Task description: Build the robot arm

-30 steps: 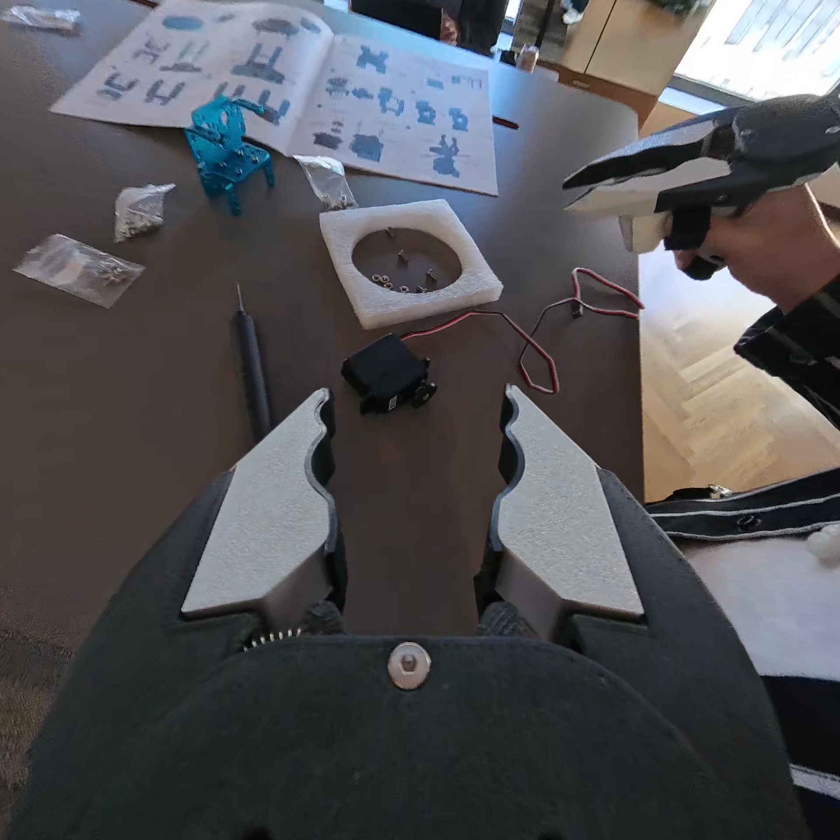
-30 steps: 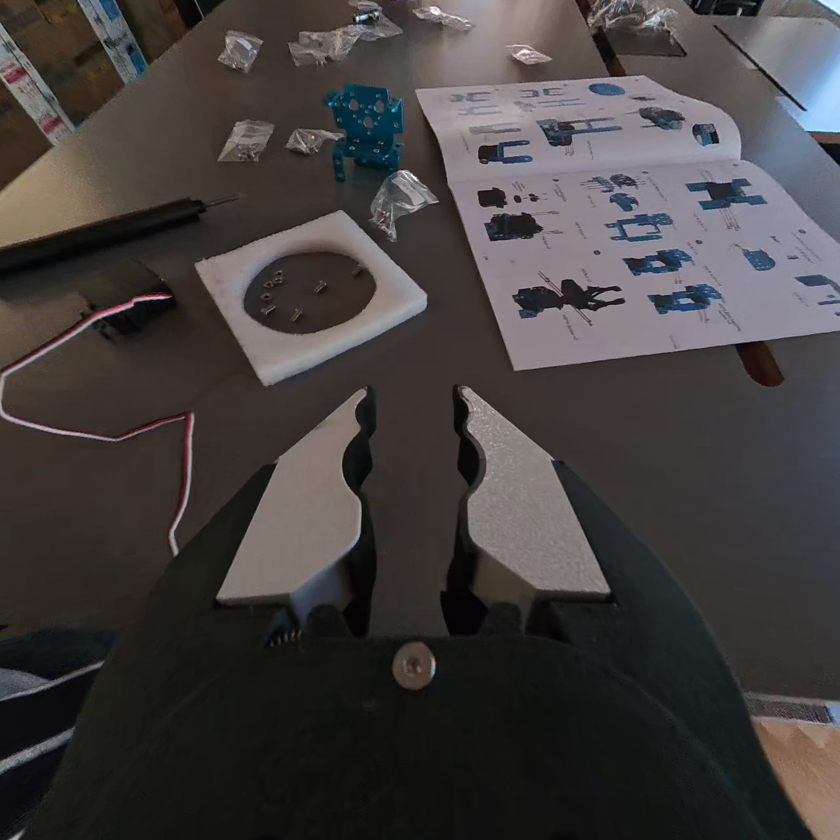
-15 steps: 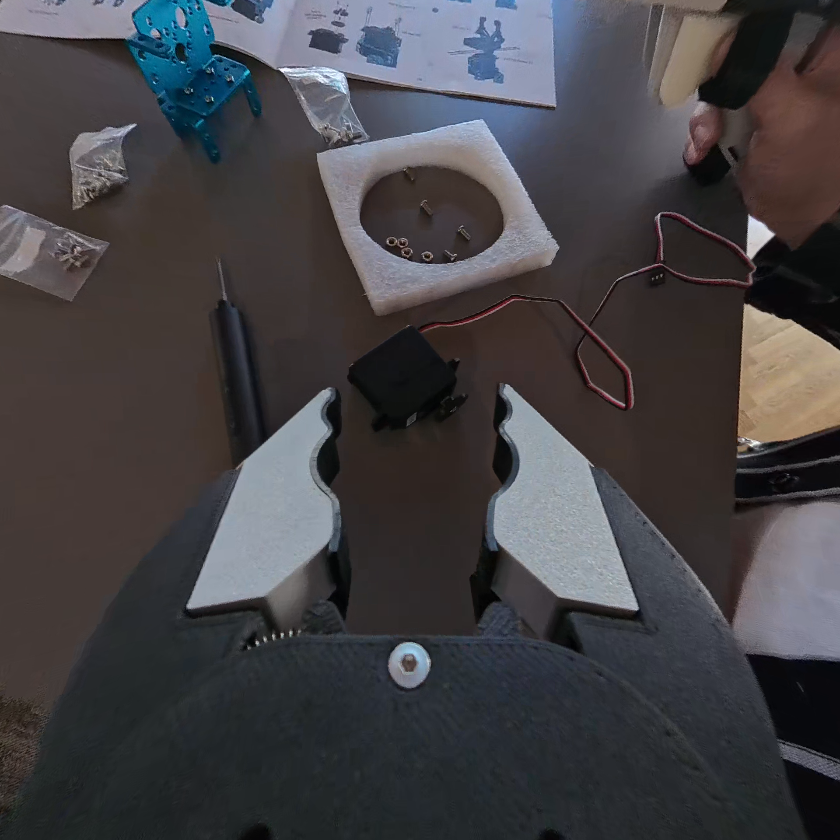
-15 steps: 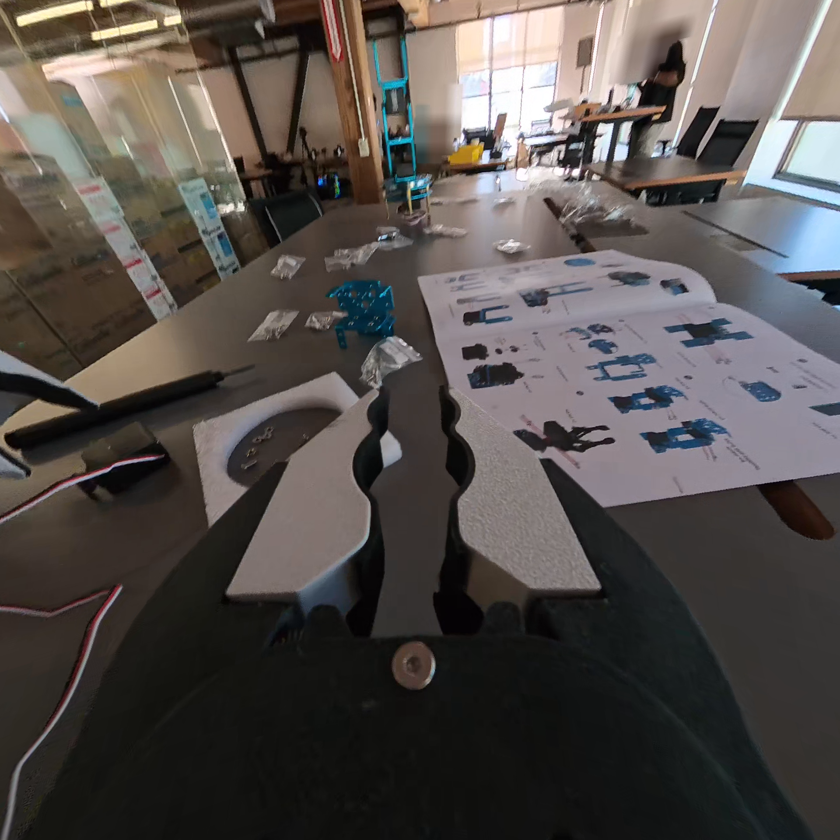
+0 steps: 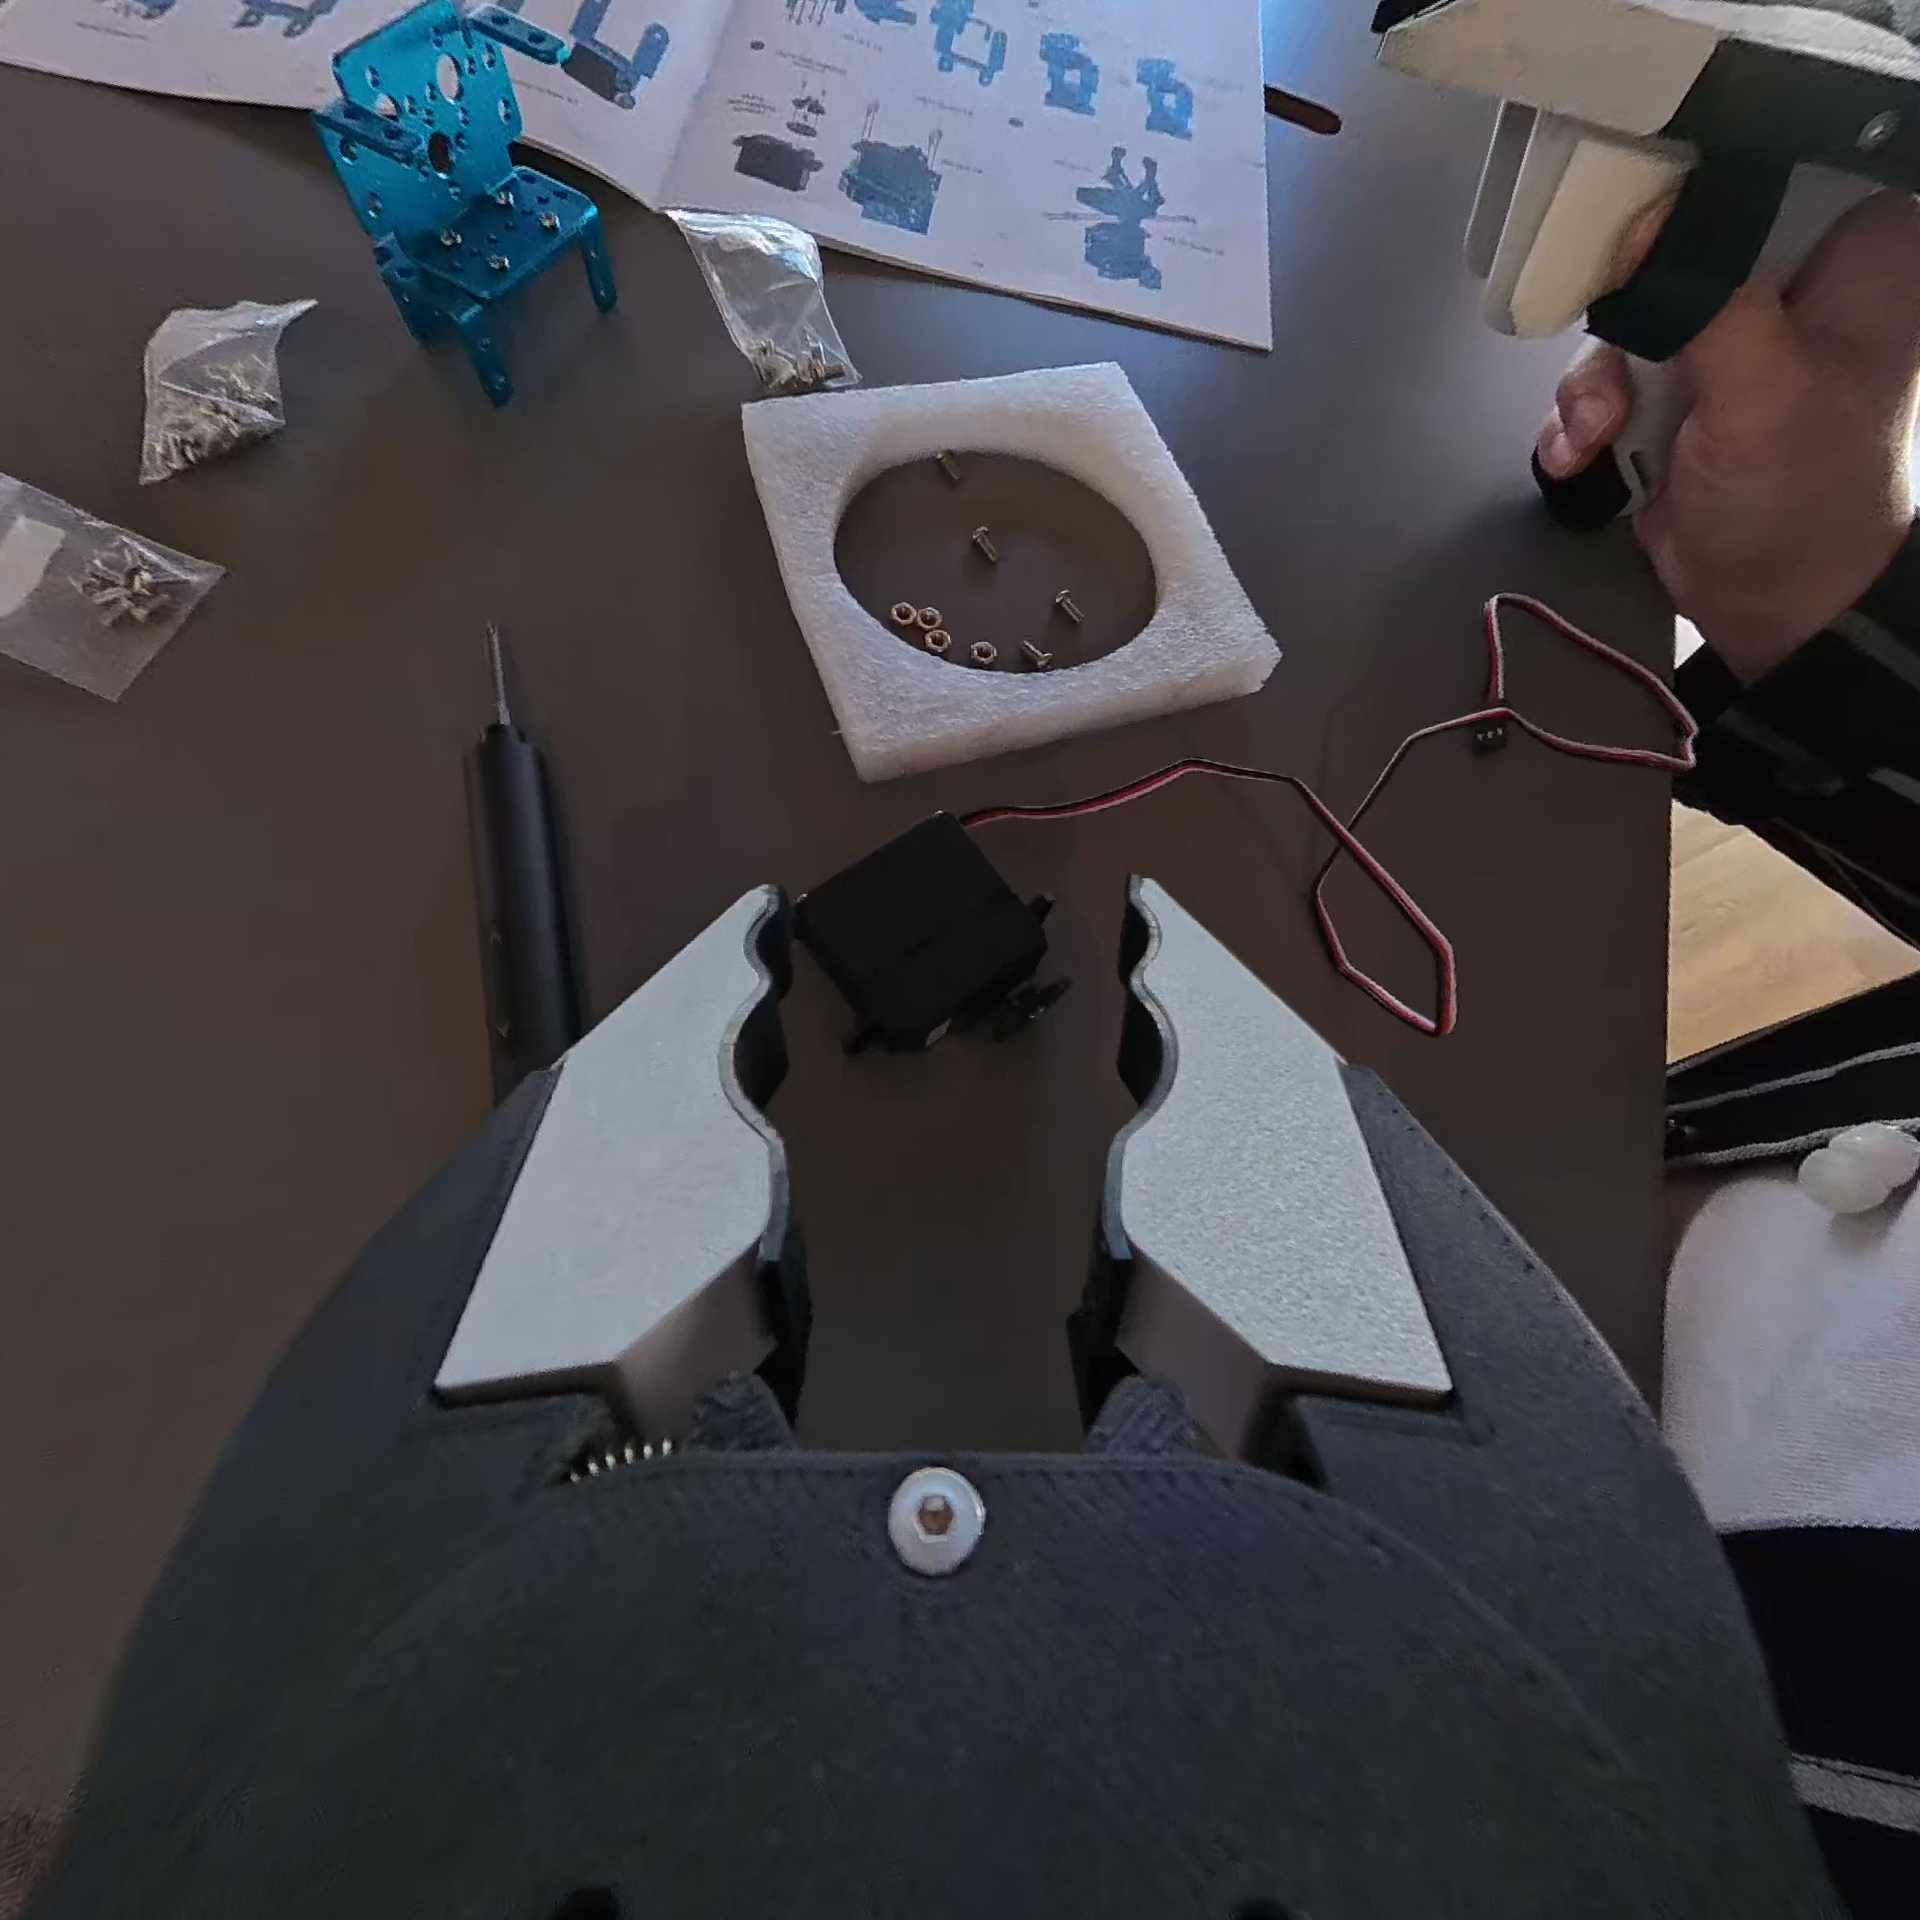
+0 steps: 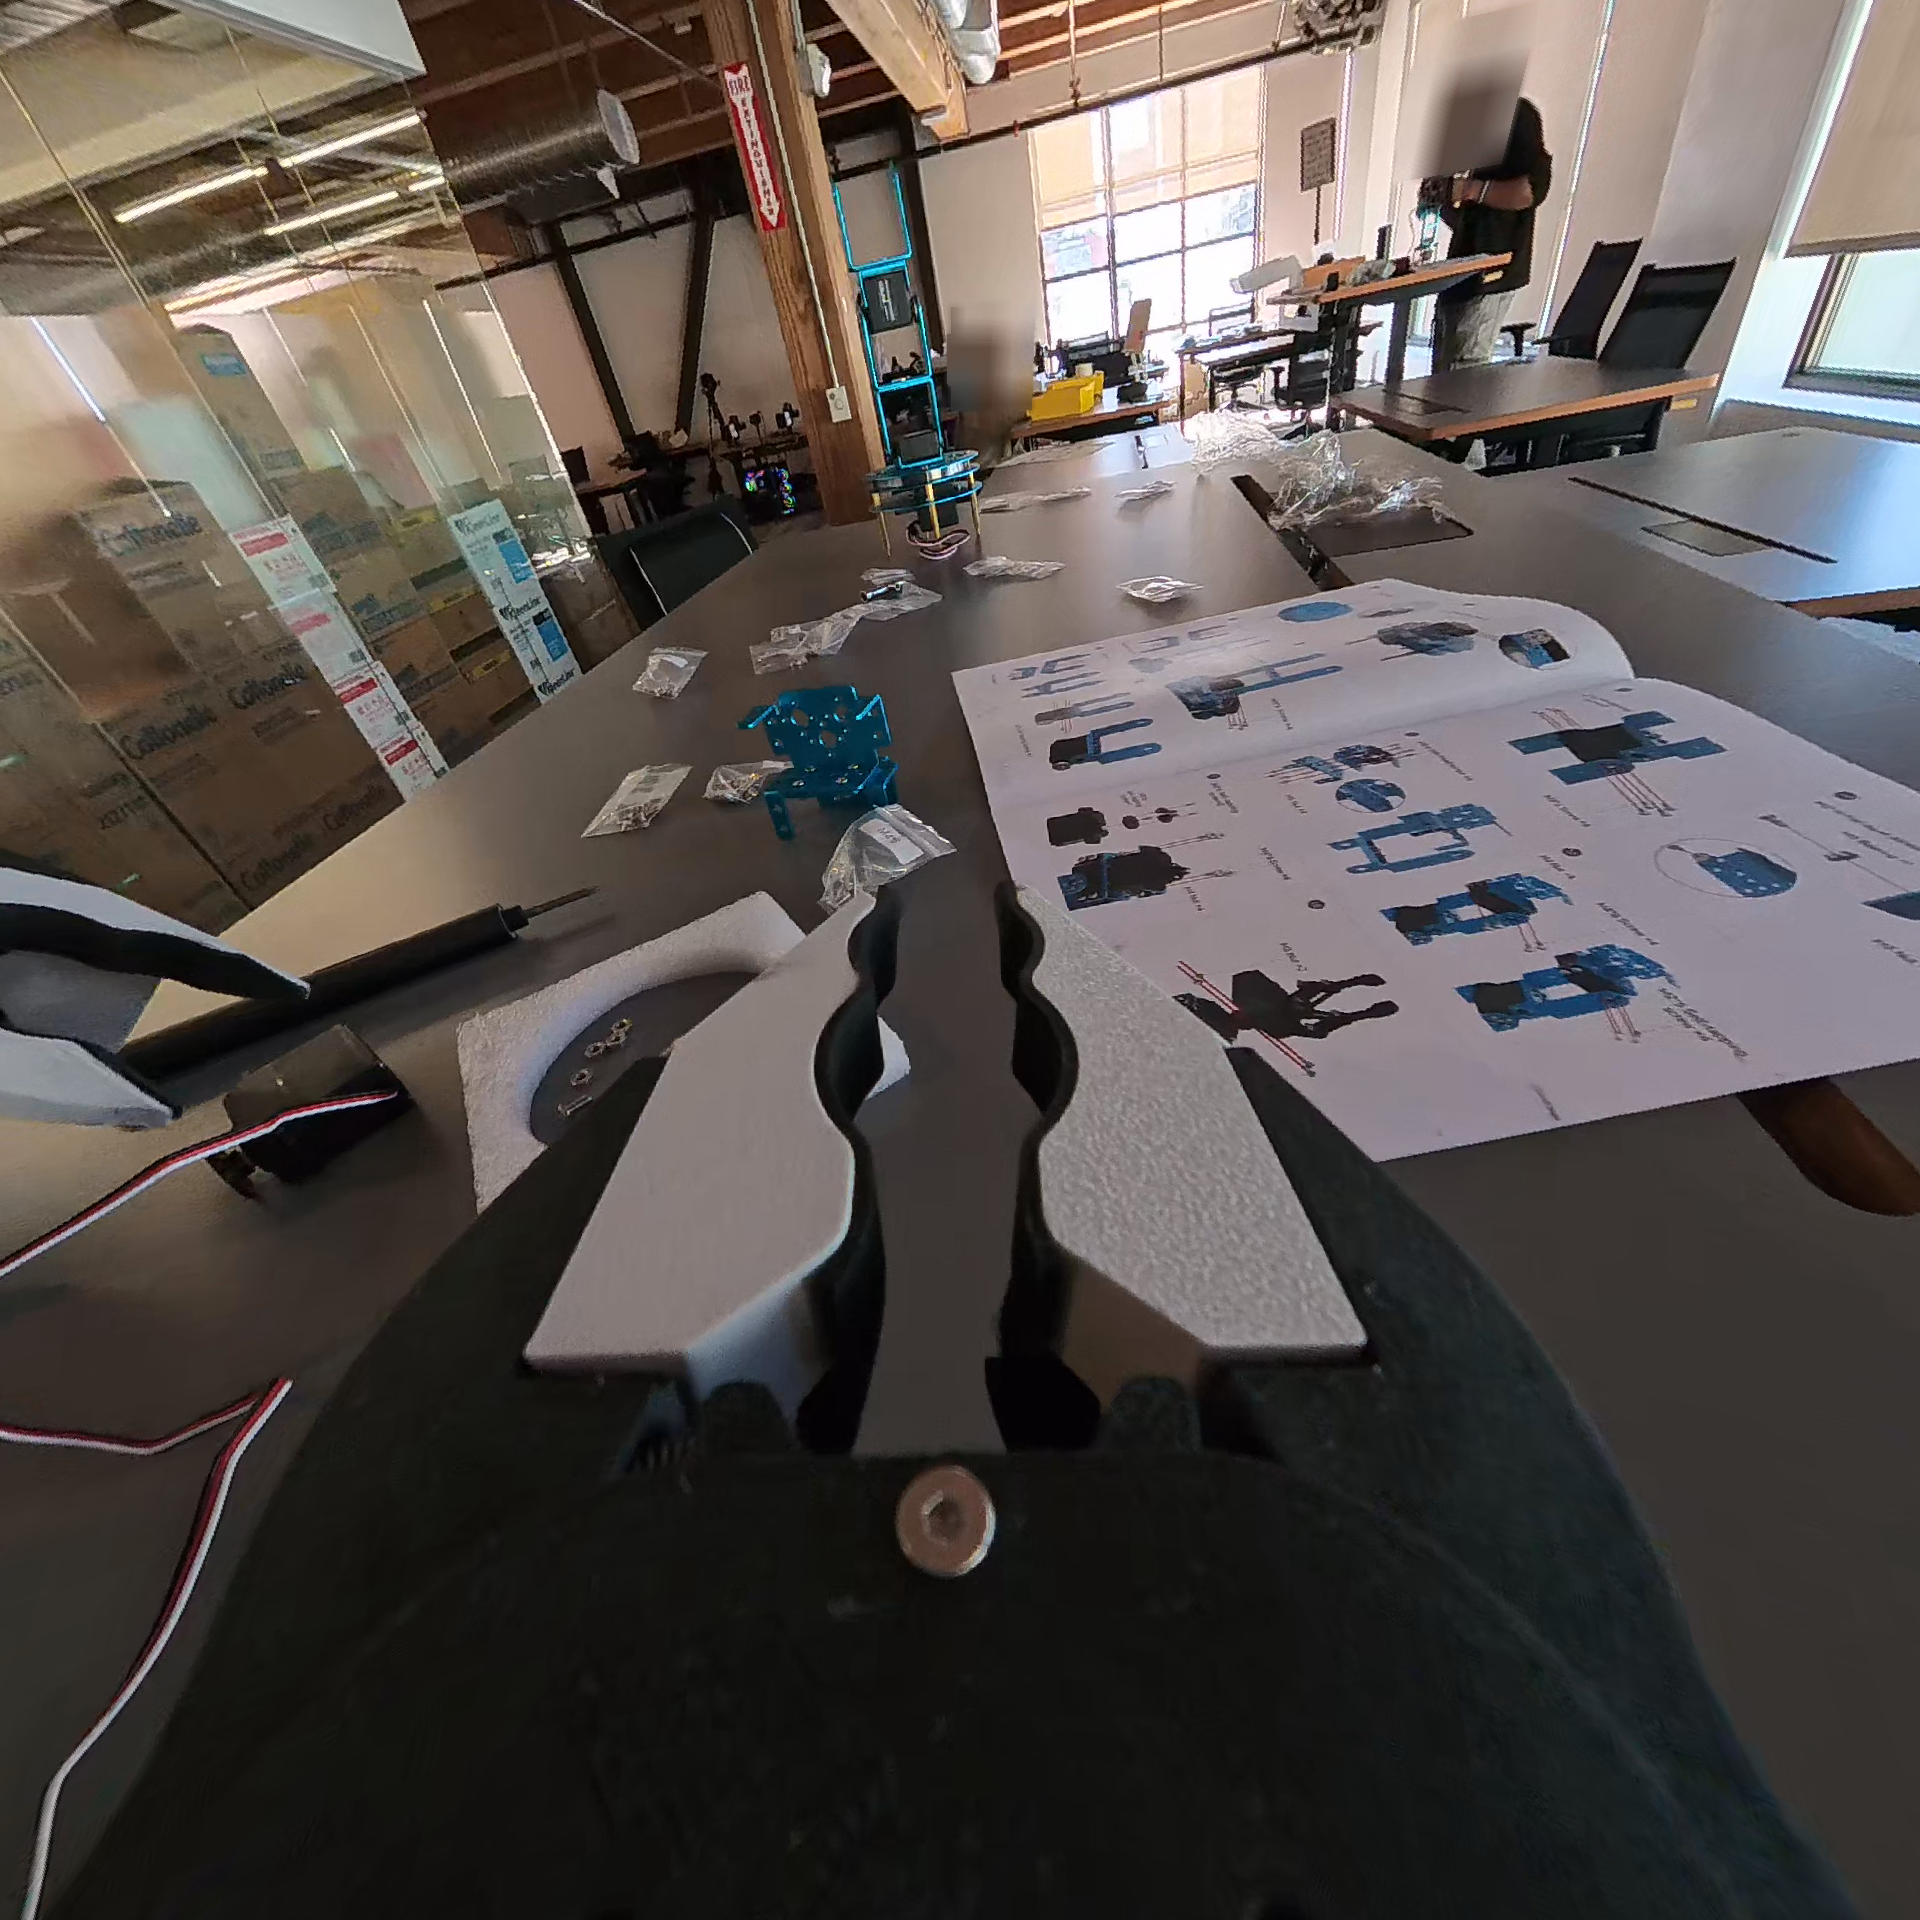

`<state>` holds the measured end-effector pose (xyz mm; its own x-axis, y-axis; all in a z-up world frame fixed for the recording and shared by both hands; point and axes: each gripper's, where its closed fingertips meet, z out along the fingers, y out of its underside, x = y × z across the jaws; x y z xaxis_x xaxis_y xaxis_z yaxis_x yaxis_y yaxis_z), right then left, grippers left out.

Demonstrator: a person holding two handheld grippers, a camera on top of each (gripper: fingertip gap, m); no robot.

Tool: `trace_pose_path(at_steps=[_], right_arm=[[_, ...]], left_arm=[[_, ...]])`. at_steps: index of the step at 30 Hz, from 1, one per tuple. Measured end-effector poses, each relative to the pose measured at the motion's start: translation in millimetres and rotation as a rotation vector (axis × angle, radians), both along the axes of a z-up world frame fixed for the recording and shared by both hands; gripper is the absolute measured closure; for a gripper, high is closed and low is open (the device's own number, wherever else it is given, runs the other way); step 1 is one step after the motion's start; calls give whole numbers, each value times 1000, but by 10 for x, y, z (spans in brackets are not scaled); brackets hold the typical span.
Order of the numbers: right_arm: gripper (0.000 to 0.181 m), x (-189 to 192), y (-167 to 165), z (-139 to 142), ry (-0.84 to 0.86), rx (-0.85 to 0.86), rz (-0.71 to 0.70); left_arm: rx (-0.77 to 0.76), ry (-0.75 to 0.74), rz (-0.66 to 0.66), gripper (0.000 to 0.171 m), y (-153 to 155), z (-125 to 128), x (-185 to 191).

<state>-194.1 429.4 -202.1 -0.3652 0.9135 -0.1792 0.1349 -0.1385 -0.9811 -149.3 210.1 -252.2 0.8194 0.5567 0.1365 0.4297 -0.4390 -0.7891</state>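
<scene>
We've got the left gripper (image 5: 951, 914) spread wide and empty around the black servo (image 5: 925, 951) on the counter (image 5: 260, 883), left finger almost touching. A skewed squeeze could spin it, snagging its red-and-white lead (image 5: 1382, 935). The right gripper (image 6: 940, 914), narrowly parted, holds nothing at the near right.

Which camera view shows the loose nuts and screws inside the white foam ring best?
The left wrist view: it looks down into the foam ring, showing every nut and screw. In the right wrist view, the right gripper hides most of them.
</scene>
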Motion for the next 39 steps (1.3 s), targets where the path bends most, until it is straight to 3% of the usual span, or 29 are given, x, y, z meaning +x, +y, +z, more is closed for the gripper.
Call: trace_pose_path(at_steps=[26, 32, 39], right_arm=[[165, -5, 153, 36, 22, -25, -56], [165, -32, 205, 12, 11, 8, -107], [163, -90, 195, -89, -41, 130, -168]], left_arm=[[22, 69, 26, 114, -228, 209, -25], [20, 84, 42, 113, -512, 246, 44], [125, 67, 35, 112, -922, 315, 115]])
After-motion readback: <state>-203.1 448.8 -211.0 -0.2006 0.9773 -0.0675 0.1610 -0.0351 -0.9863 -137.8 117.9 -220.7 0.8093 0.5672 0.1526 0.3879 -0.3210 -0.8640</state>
